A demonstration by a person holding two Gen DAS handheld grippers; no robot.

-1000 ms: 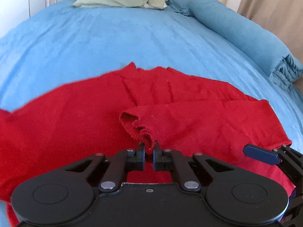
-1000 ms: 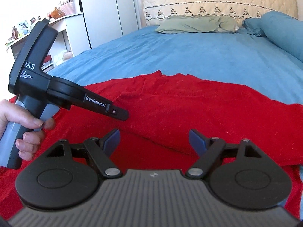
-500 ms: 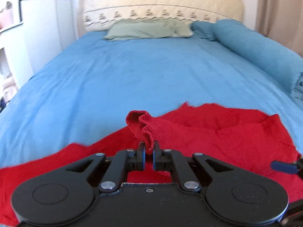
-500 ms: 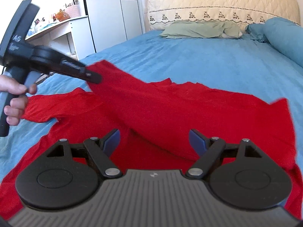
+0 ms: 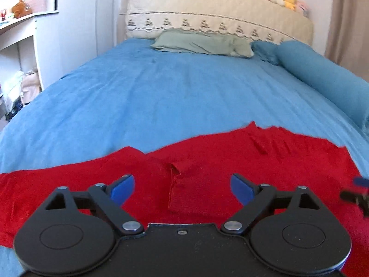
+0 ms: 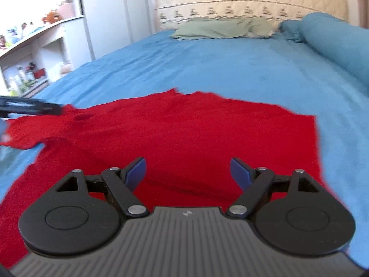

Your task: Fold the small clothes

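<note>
A red knit sweater [image 5: 230,157] lies spread on the blue bed [image 5: 184,92]; it also shows in the right wrist view [image 6: 184,133]. A sleeve cuff [image 5: 177,184] lies folded over the body just ahead of my left gripper [image 5: 182,185], which is open and empty above it. My right gripper [image 6: 188,170] is open and empty over the sweater's near part. The left gripper's tip shows at the left edge of the right wrist view [image 6: 32,108], by the sweater's left sleeve.
A green pillow [image 5: 200,43] and a cream headboard [image 5: 219,23] are at the far end. A rolled blue duvet [image 5: 322,78] lies along the right side. White shelves and a cupboard [image 6: 46,46] stand left of the bed.
My left gripper carried the sleeve cuff leftward, then opened and let it drop onto the sweater. The right gripper stayed open and shifted slightly.
</note>
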